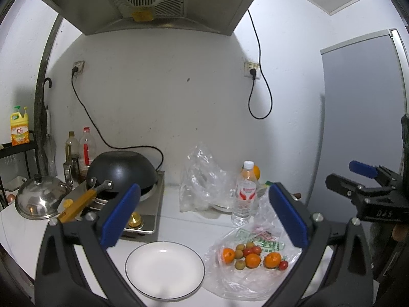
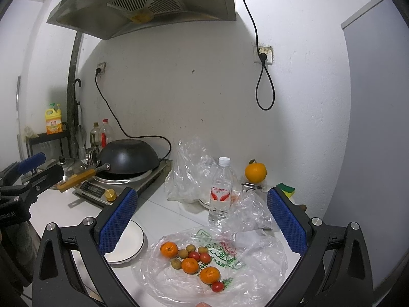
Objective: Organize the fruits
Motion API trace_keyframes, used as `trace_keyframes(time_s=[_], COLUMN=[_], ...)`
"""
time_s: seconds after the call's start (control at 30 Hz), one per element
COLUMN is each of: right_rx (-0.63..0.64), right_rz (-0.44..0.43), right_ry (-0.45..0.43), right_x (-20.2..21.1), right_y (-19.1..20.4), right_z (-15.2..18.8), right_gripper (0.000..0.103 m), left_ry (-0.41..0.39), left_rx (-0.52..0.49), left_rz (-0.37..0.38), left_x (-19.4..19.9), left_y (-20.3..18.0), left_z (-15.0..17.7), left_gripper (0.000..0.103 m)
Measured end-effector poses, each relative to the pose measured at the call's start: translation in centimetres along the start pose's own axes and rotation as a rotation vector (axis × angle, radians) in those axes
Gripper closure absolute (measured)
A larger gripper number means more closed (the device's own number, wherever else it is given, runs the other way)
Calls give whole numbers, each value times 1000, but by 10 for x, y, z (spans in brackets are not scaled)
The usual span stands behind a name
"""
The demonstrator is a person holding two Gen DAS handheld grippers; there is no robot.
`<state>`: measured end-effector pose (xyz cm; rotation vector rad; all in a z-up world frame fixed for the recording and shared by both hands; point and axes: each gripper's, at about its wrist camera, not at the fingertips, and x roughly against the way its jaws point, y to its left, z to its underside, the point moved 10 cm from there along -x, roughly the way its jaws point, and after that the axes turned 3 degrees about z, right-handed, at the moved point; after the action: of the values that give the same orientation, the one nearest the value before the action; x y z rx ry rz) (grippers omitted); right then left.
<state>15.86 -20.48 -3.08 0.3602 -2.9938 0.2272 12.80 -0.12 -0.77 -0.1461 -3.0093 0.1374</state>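
Small fruits lie on a flattened clear plastic bag (image 1: pixel 245 278) (image 2: pixel 255 271) on the white counter: three mandarins (image 1: pixel 252 260) (image 2: pixel 189 265), red cherry tomatoes (image 1: pixel 283 265) (image 2: pixel 217 286) and brown longans (image 1: pixel 240 264) (image 2: pixel 182 253). An empty white plate (image 1: pixel 165 271) (image 2: pixel 127 250) sits left of the bag. My left gripper (image 1: pixel 204 215) hovers open above plate and bag, holding nothing. My right gripper (image 2: pixel 203 215) is also open and empty, above the bag. A larger orange (image 2: pixel 255 172) (image 1: pixel 256 172) stands at the back by the wall.
A water bottle (image 2: pixel 220 192) (image 1: pixel 244 194) and a crumpled clear bag (image 2: pixel 189 174) stand behind the fruit. At the left are an induction cooker with an upturned black wok (image 1: pixel 122 174) (image 2: pixel 129 158), a steel lid (image 1: pixel 38 199), and bottles. A sponge (image 2: pixel 286 188) lies at the back right.
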Motion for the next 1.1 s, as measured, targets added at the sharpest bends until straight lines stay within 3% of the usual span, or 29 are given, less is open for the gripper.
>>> trace_keyframes(time_s=[0.67,1.1], right_rx=[8,-11], right_rz=[9,47], right_ry=[26,160], right_x=[-13,-41], right_y=[-5,-47], right_z=[7,66], right_gripper=[0,1], left_ry=[37,140], left_rx=[-1,-74], left_rz=[7,-3], left_x=[-21,-64], left_y=[-2,-26], left_z=[7,51], left_gripper=[2,2])
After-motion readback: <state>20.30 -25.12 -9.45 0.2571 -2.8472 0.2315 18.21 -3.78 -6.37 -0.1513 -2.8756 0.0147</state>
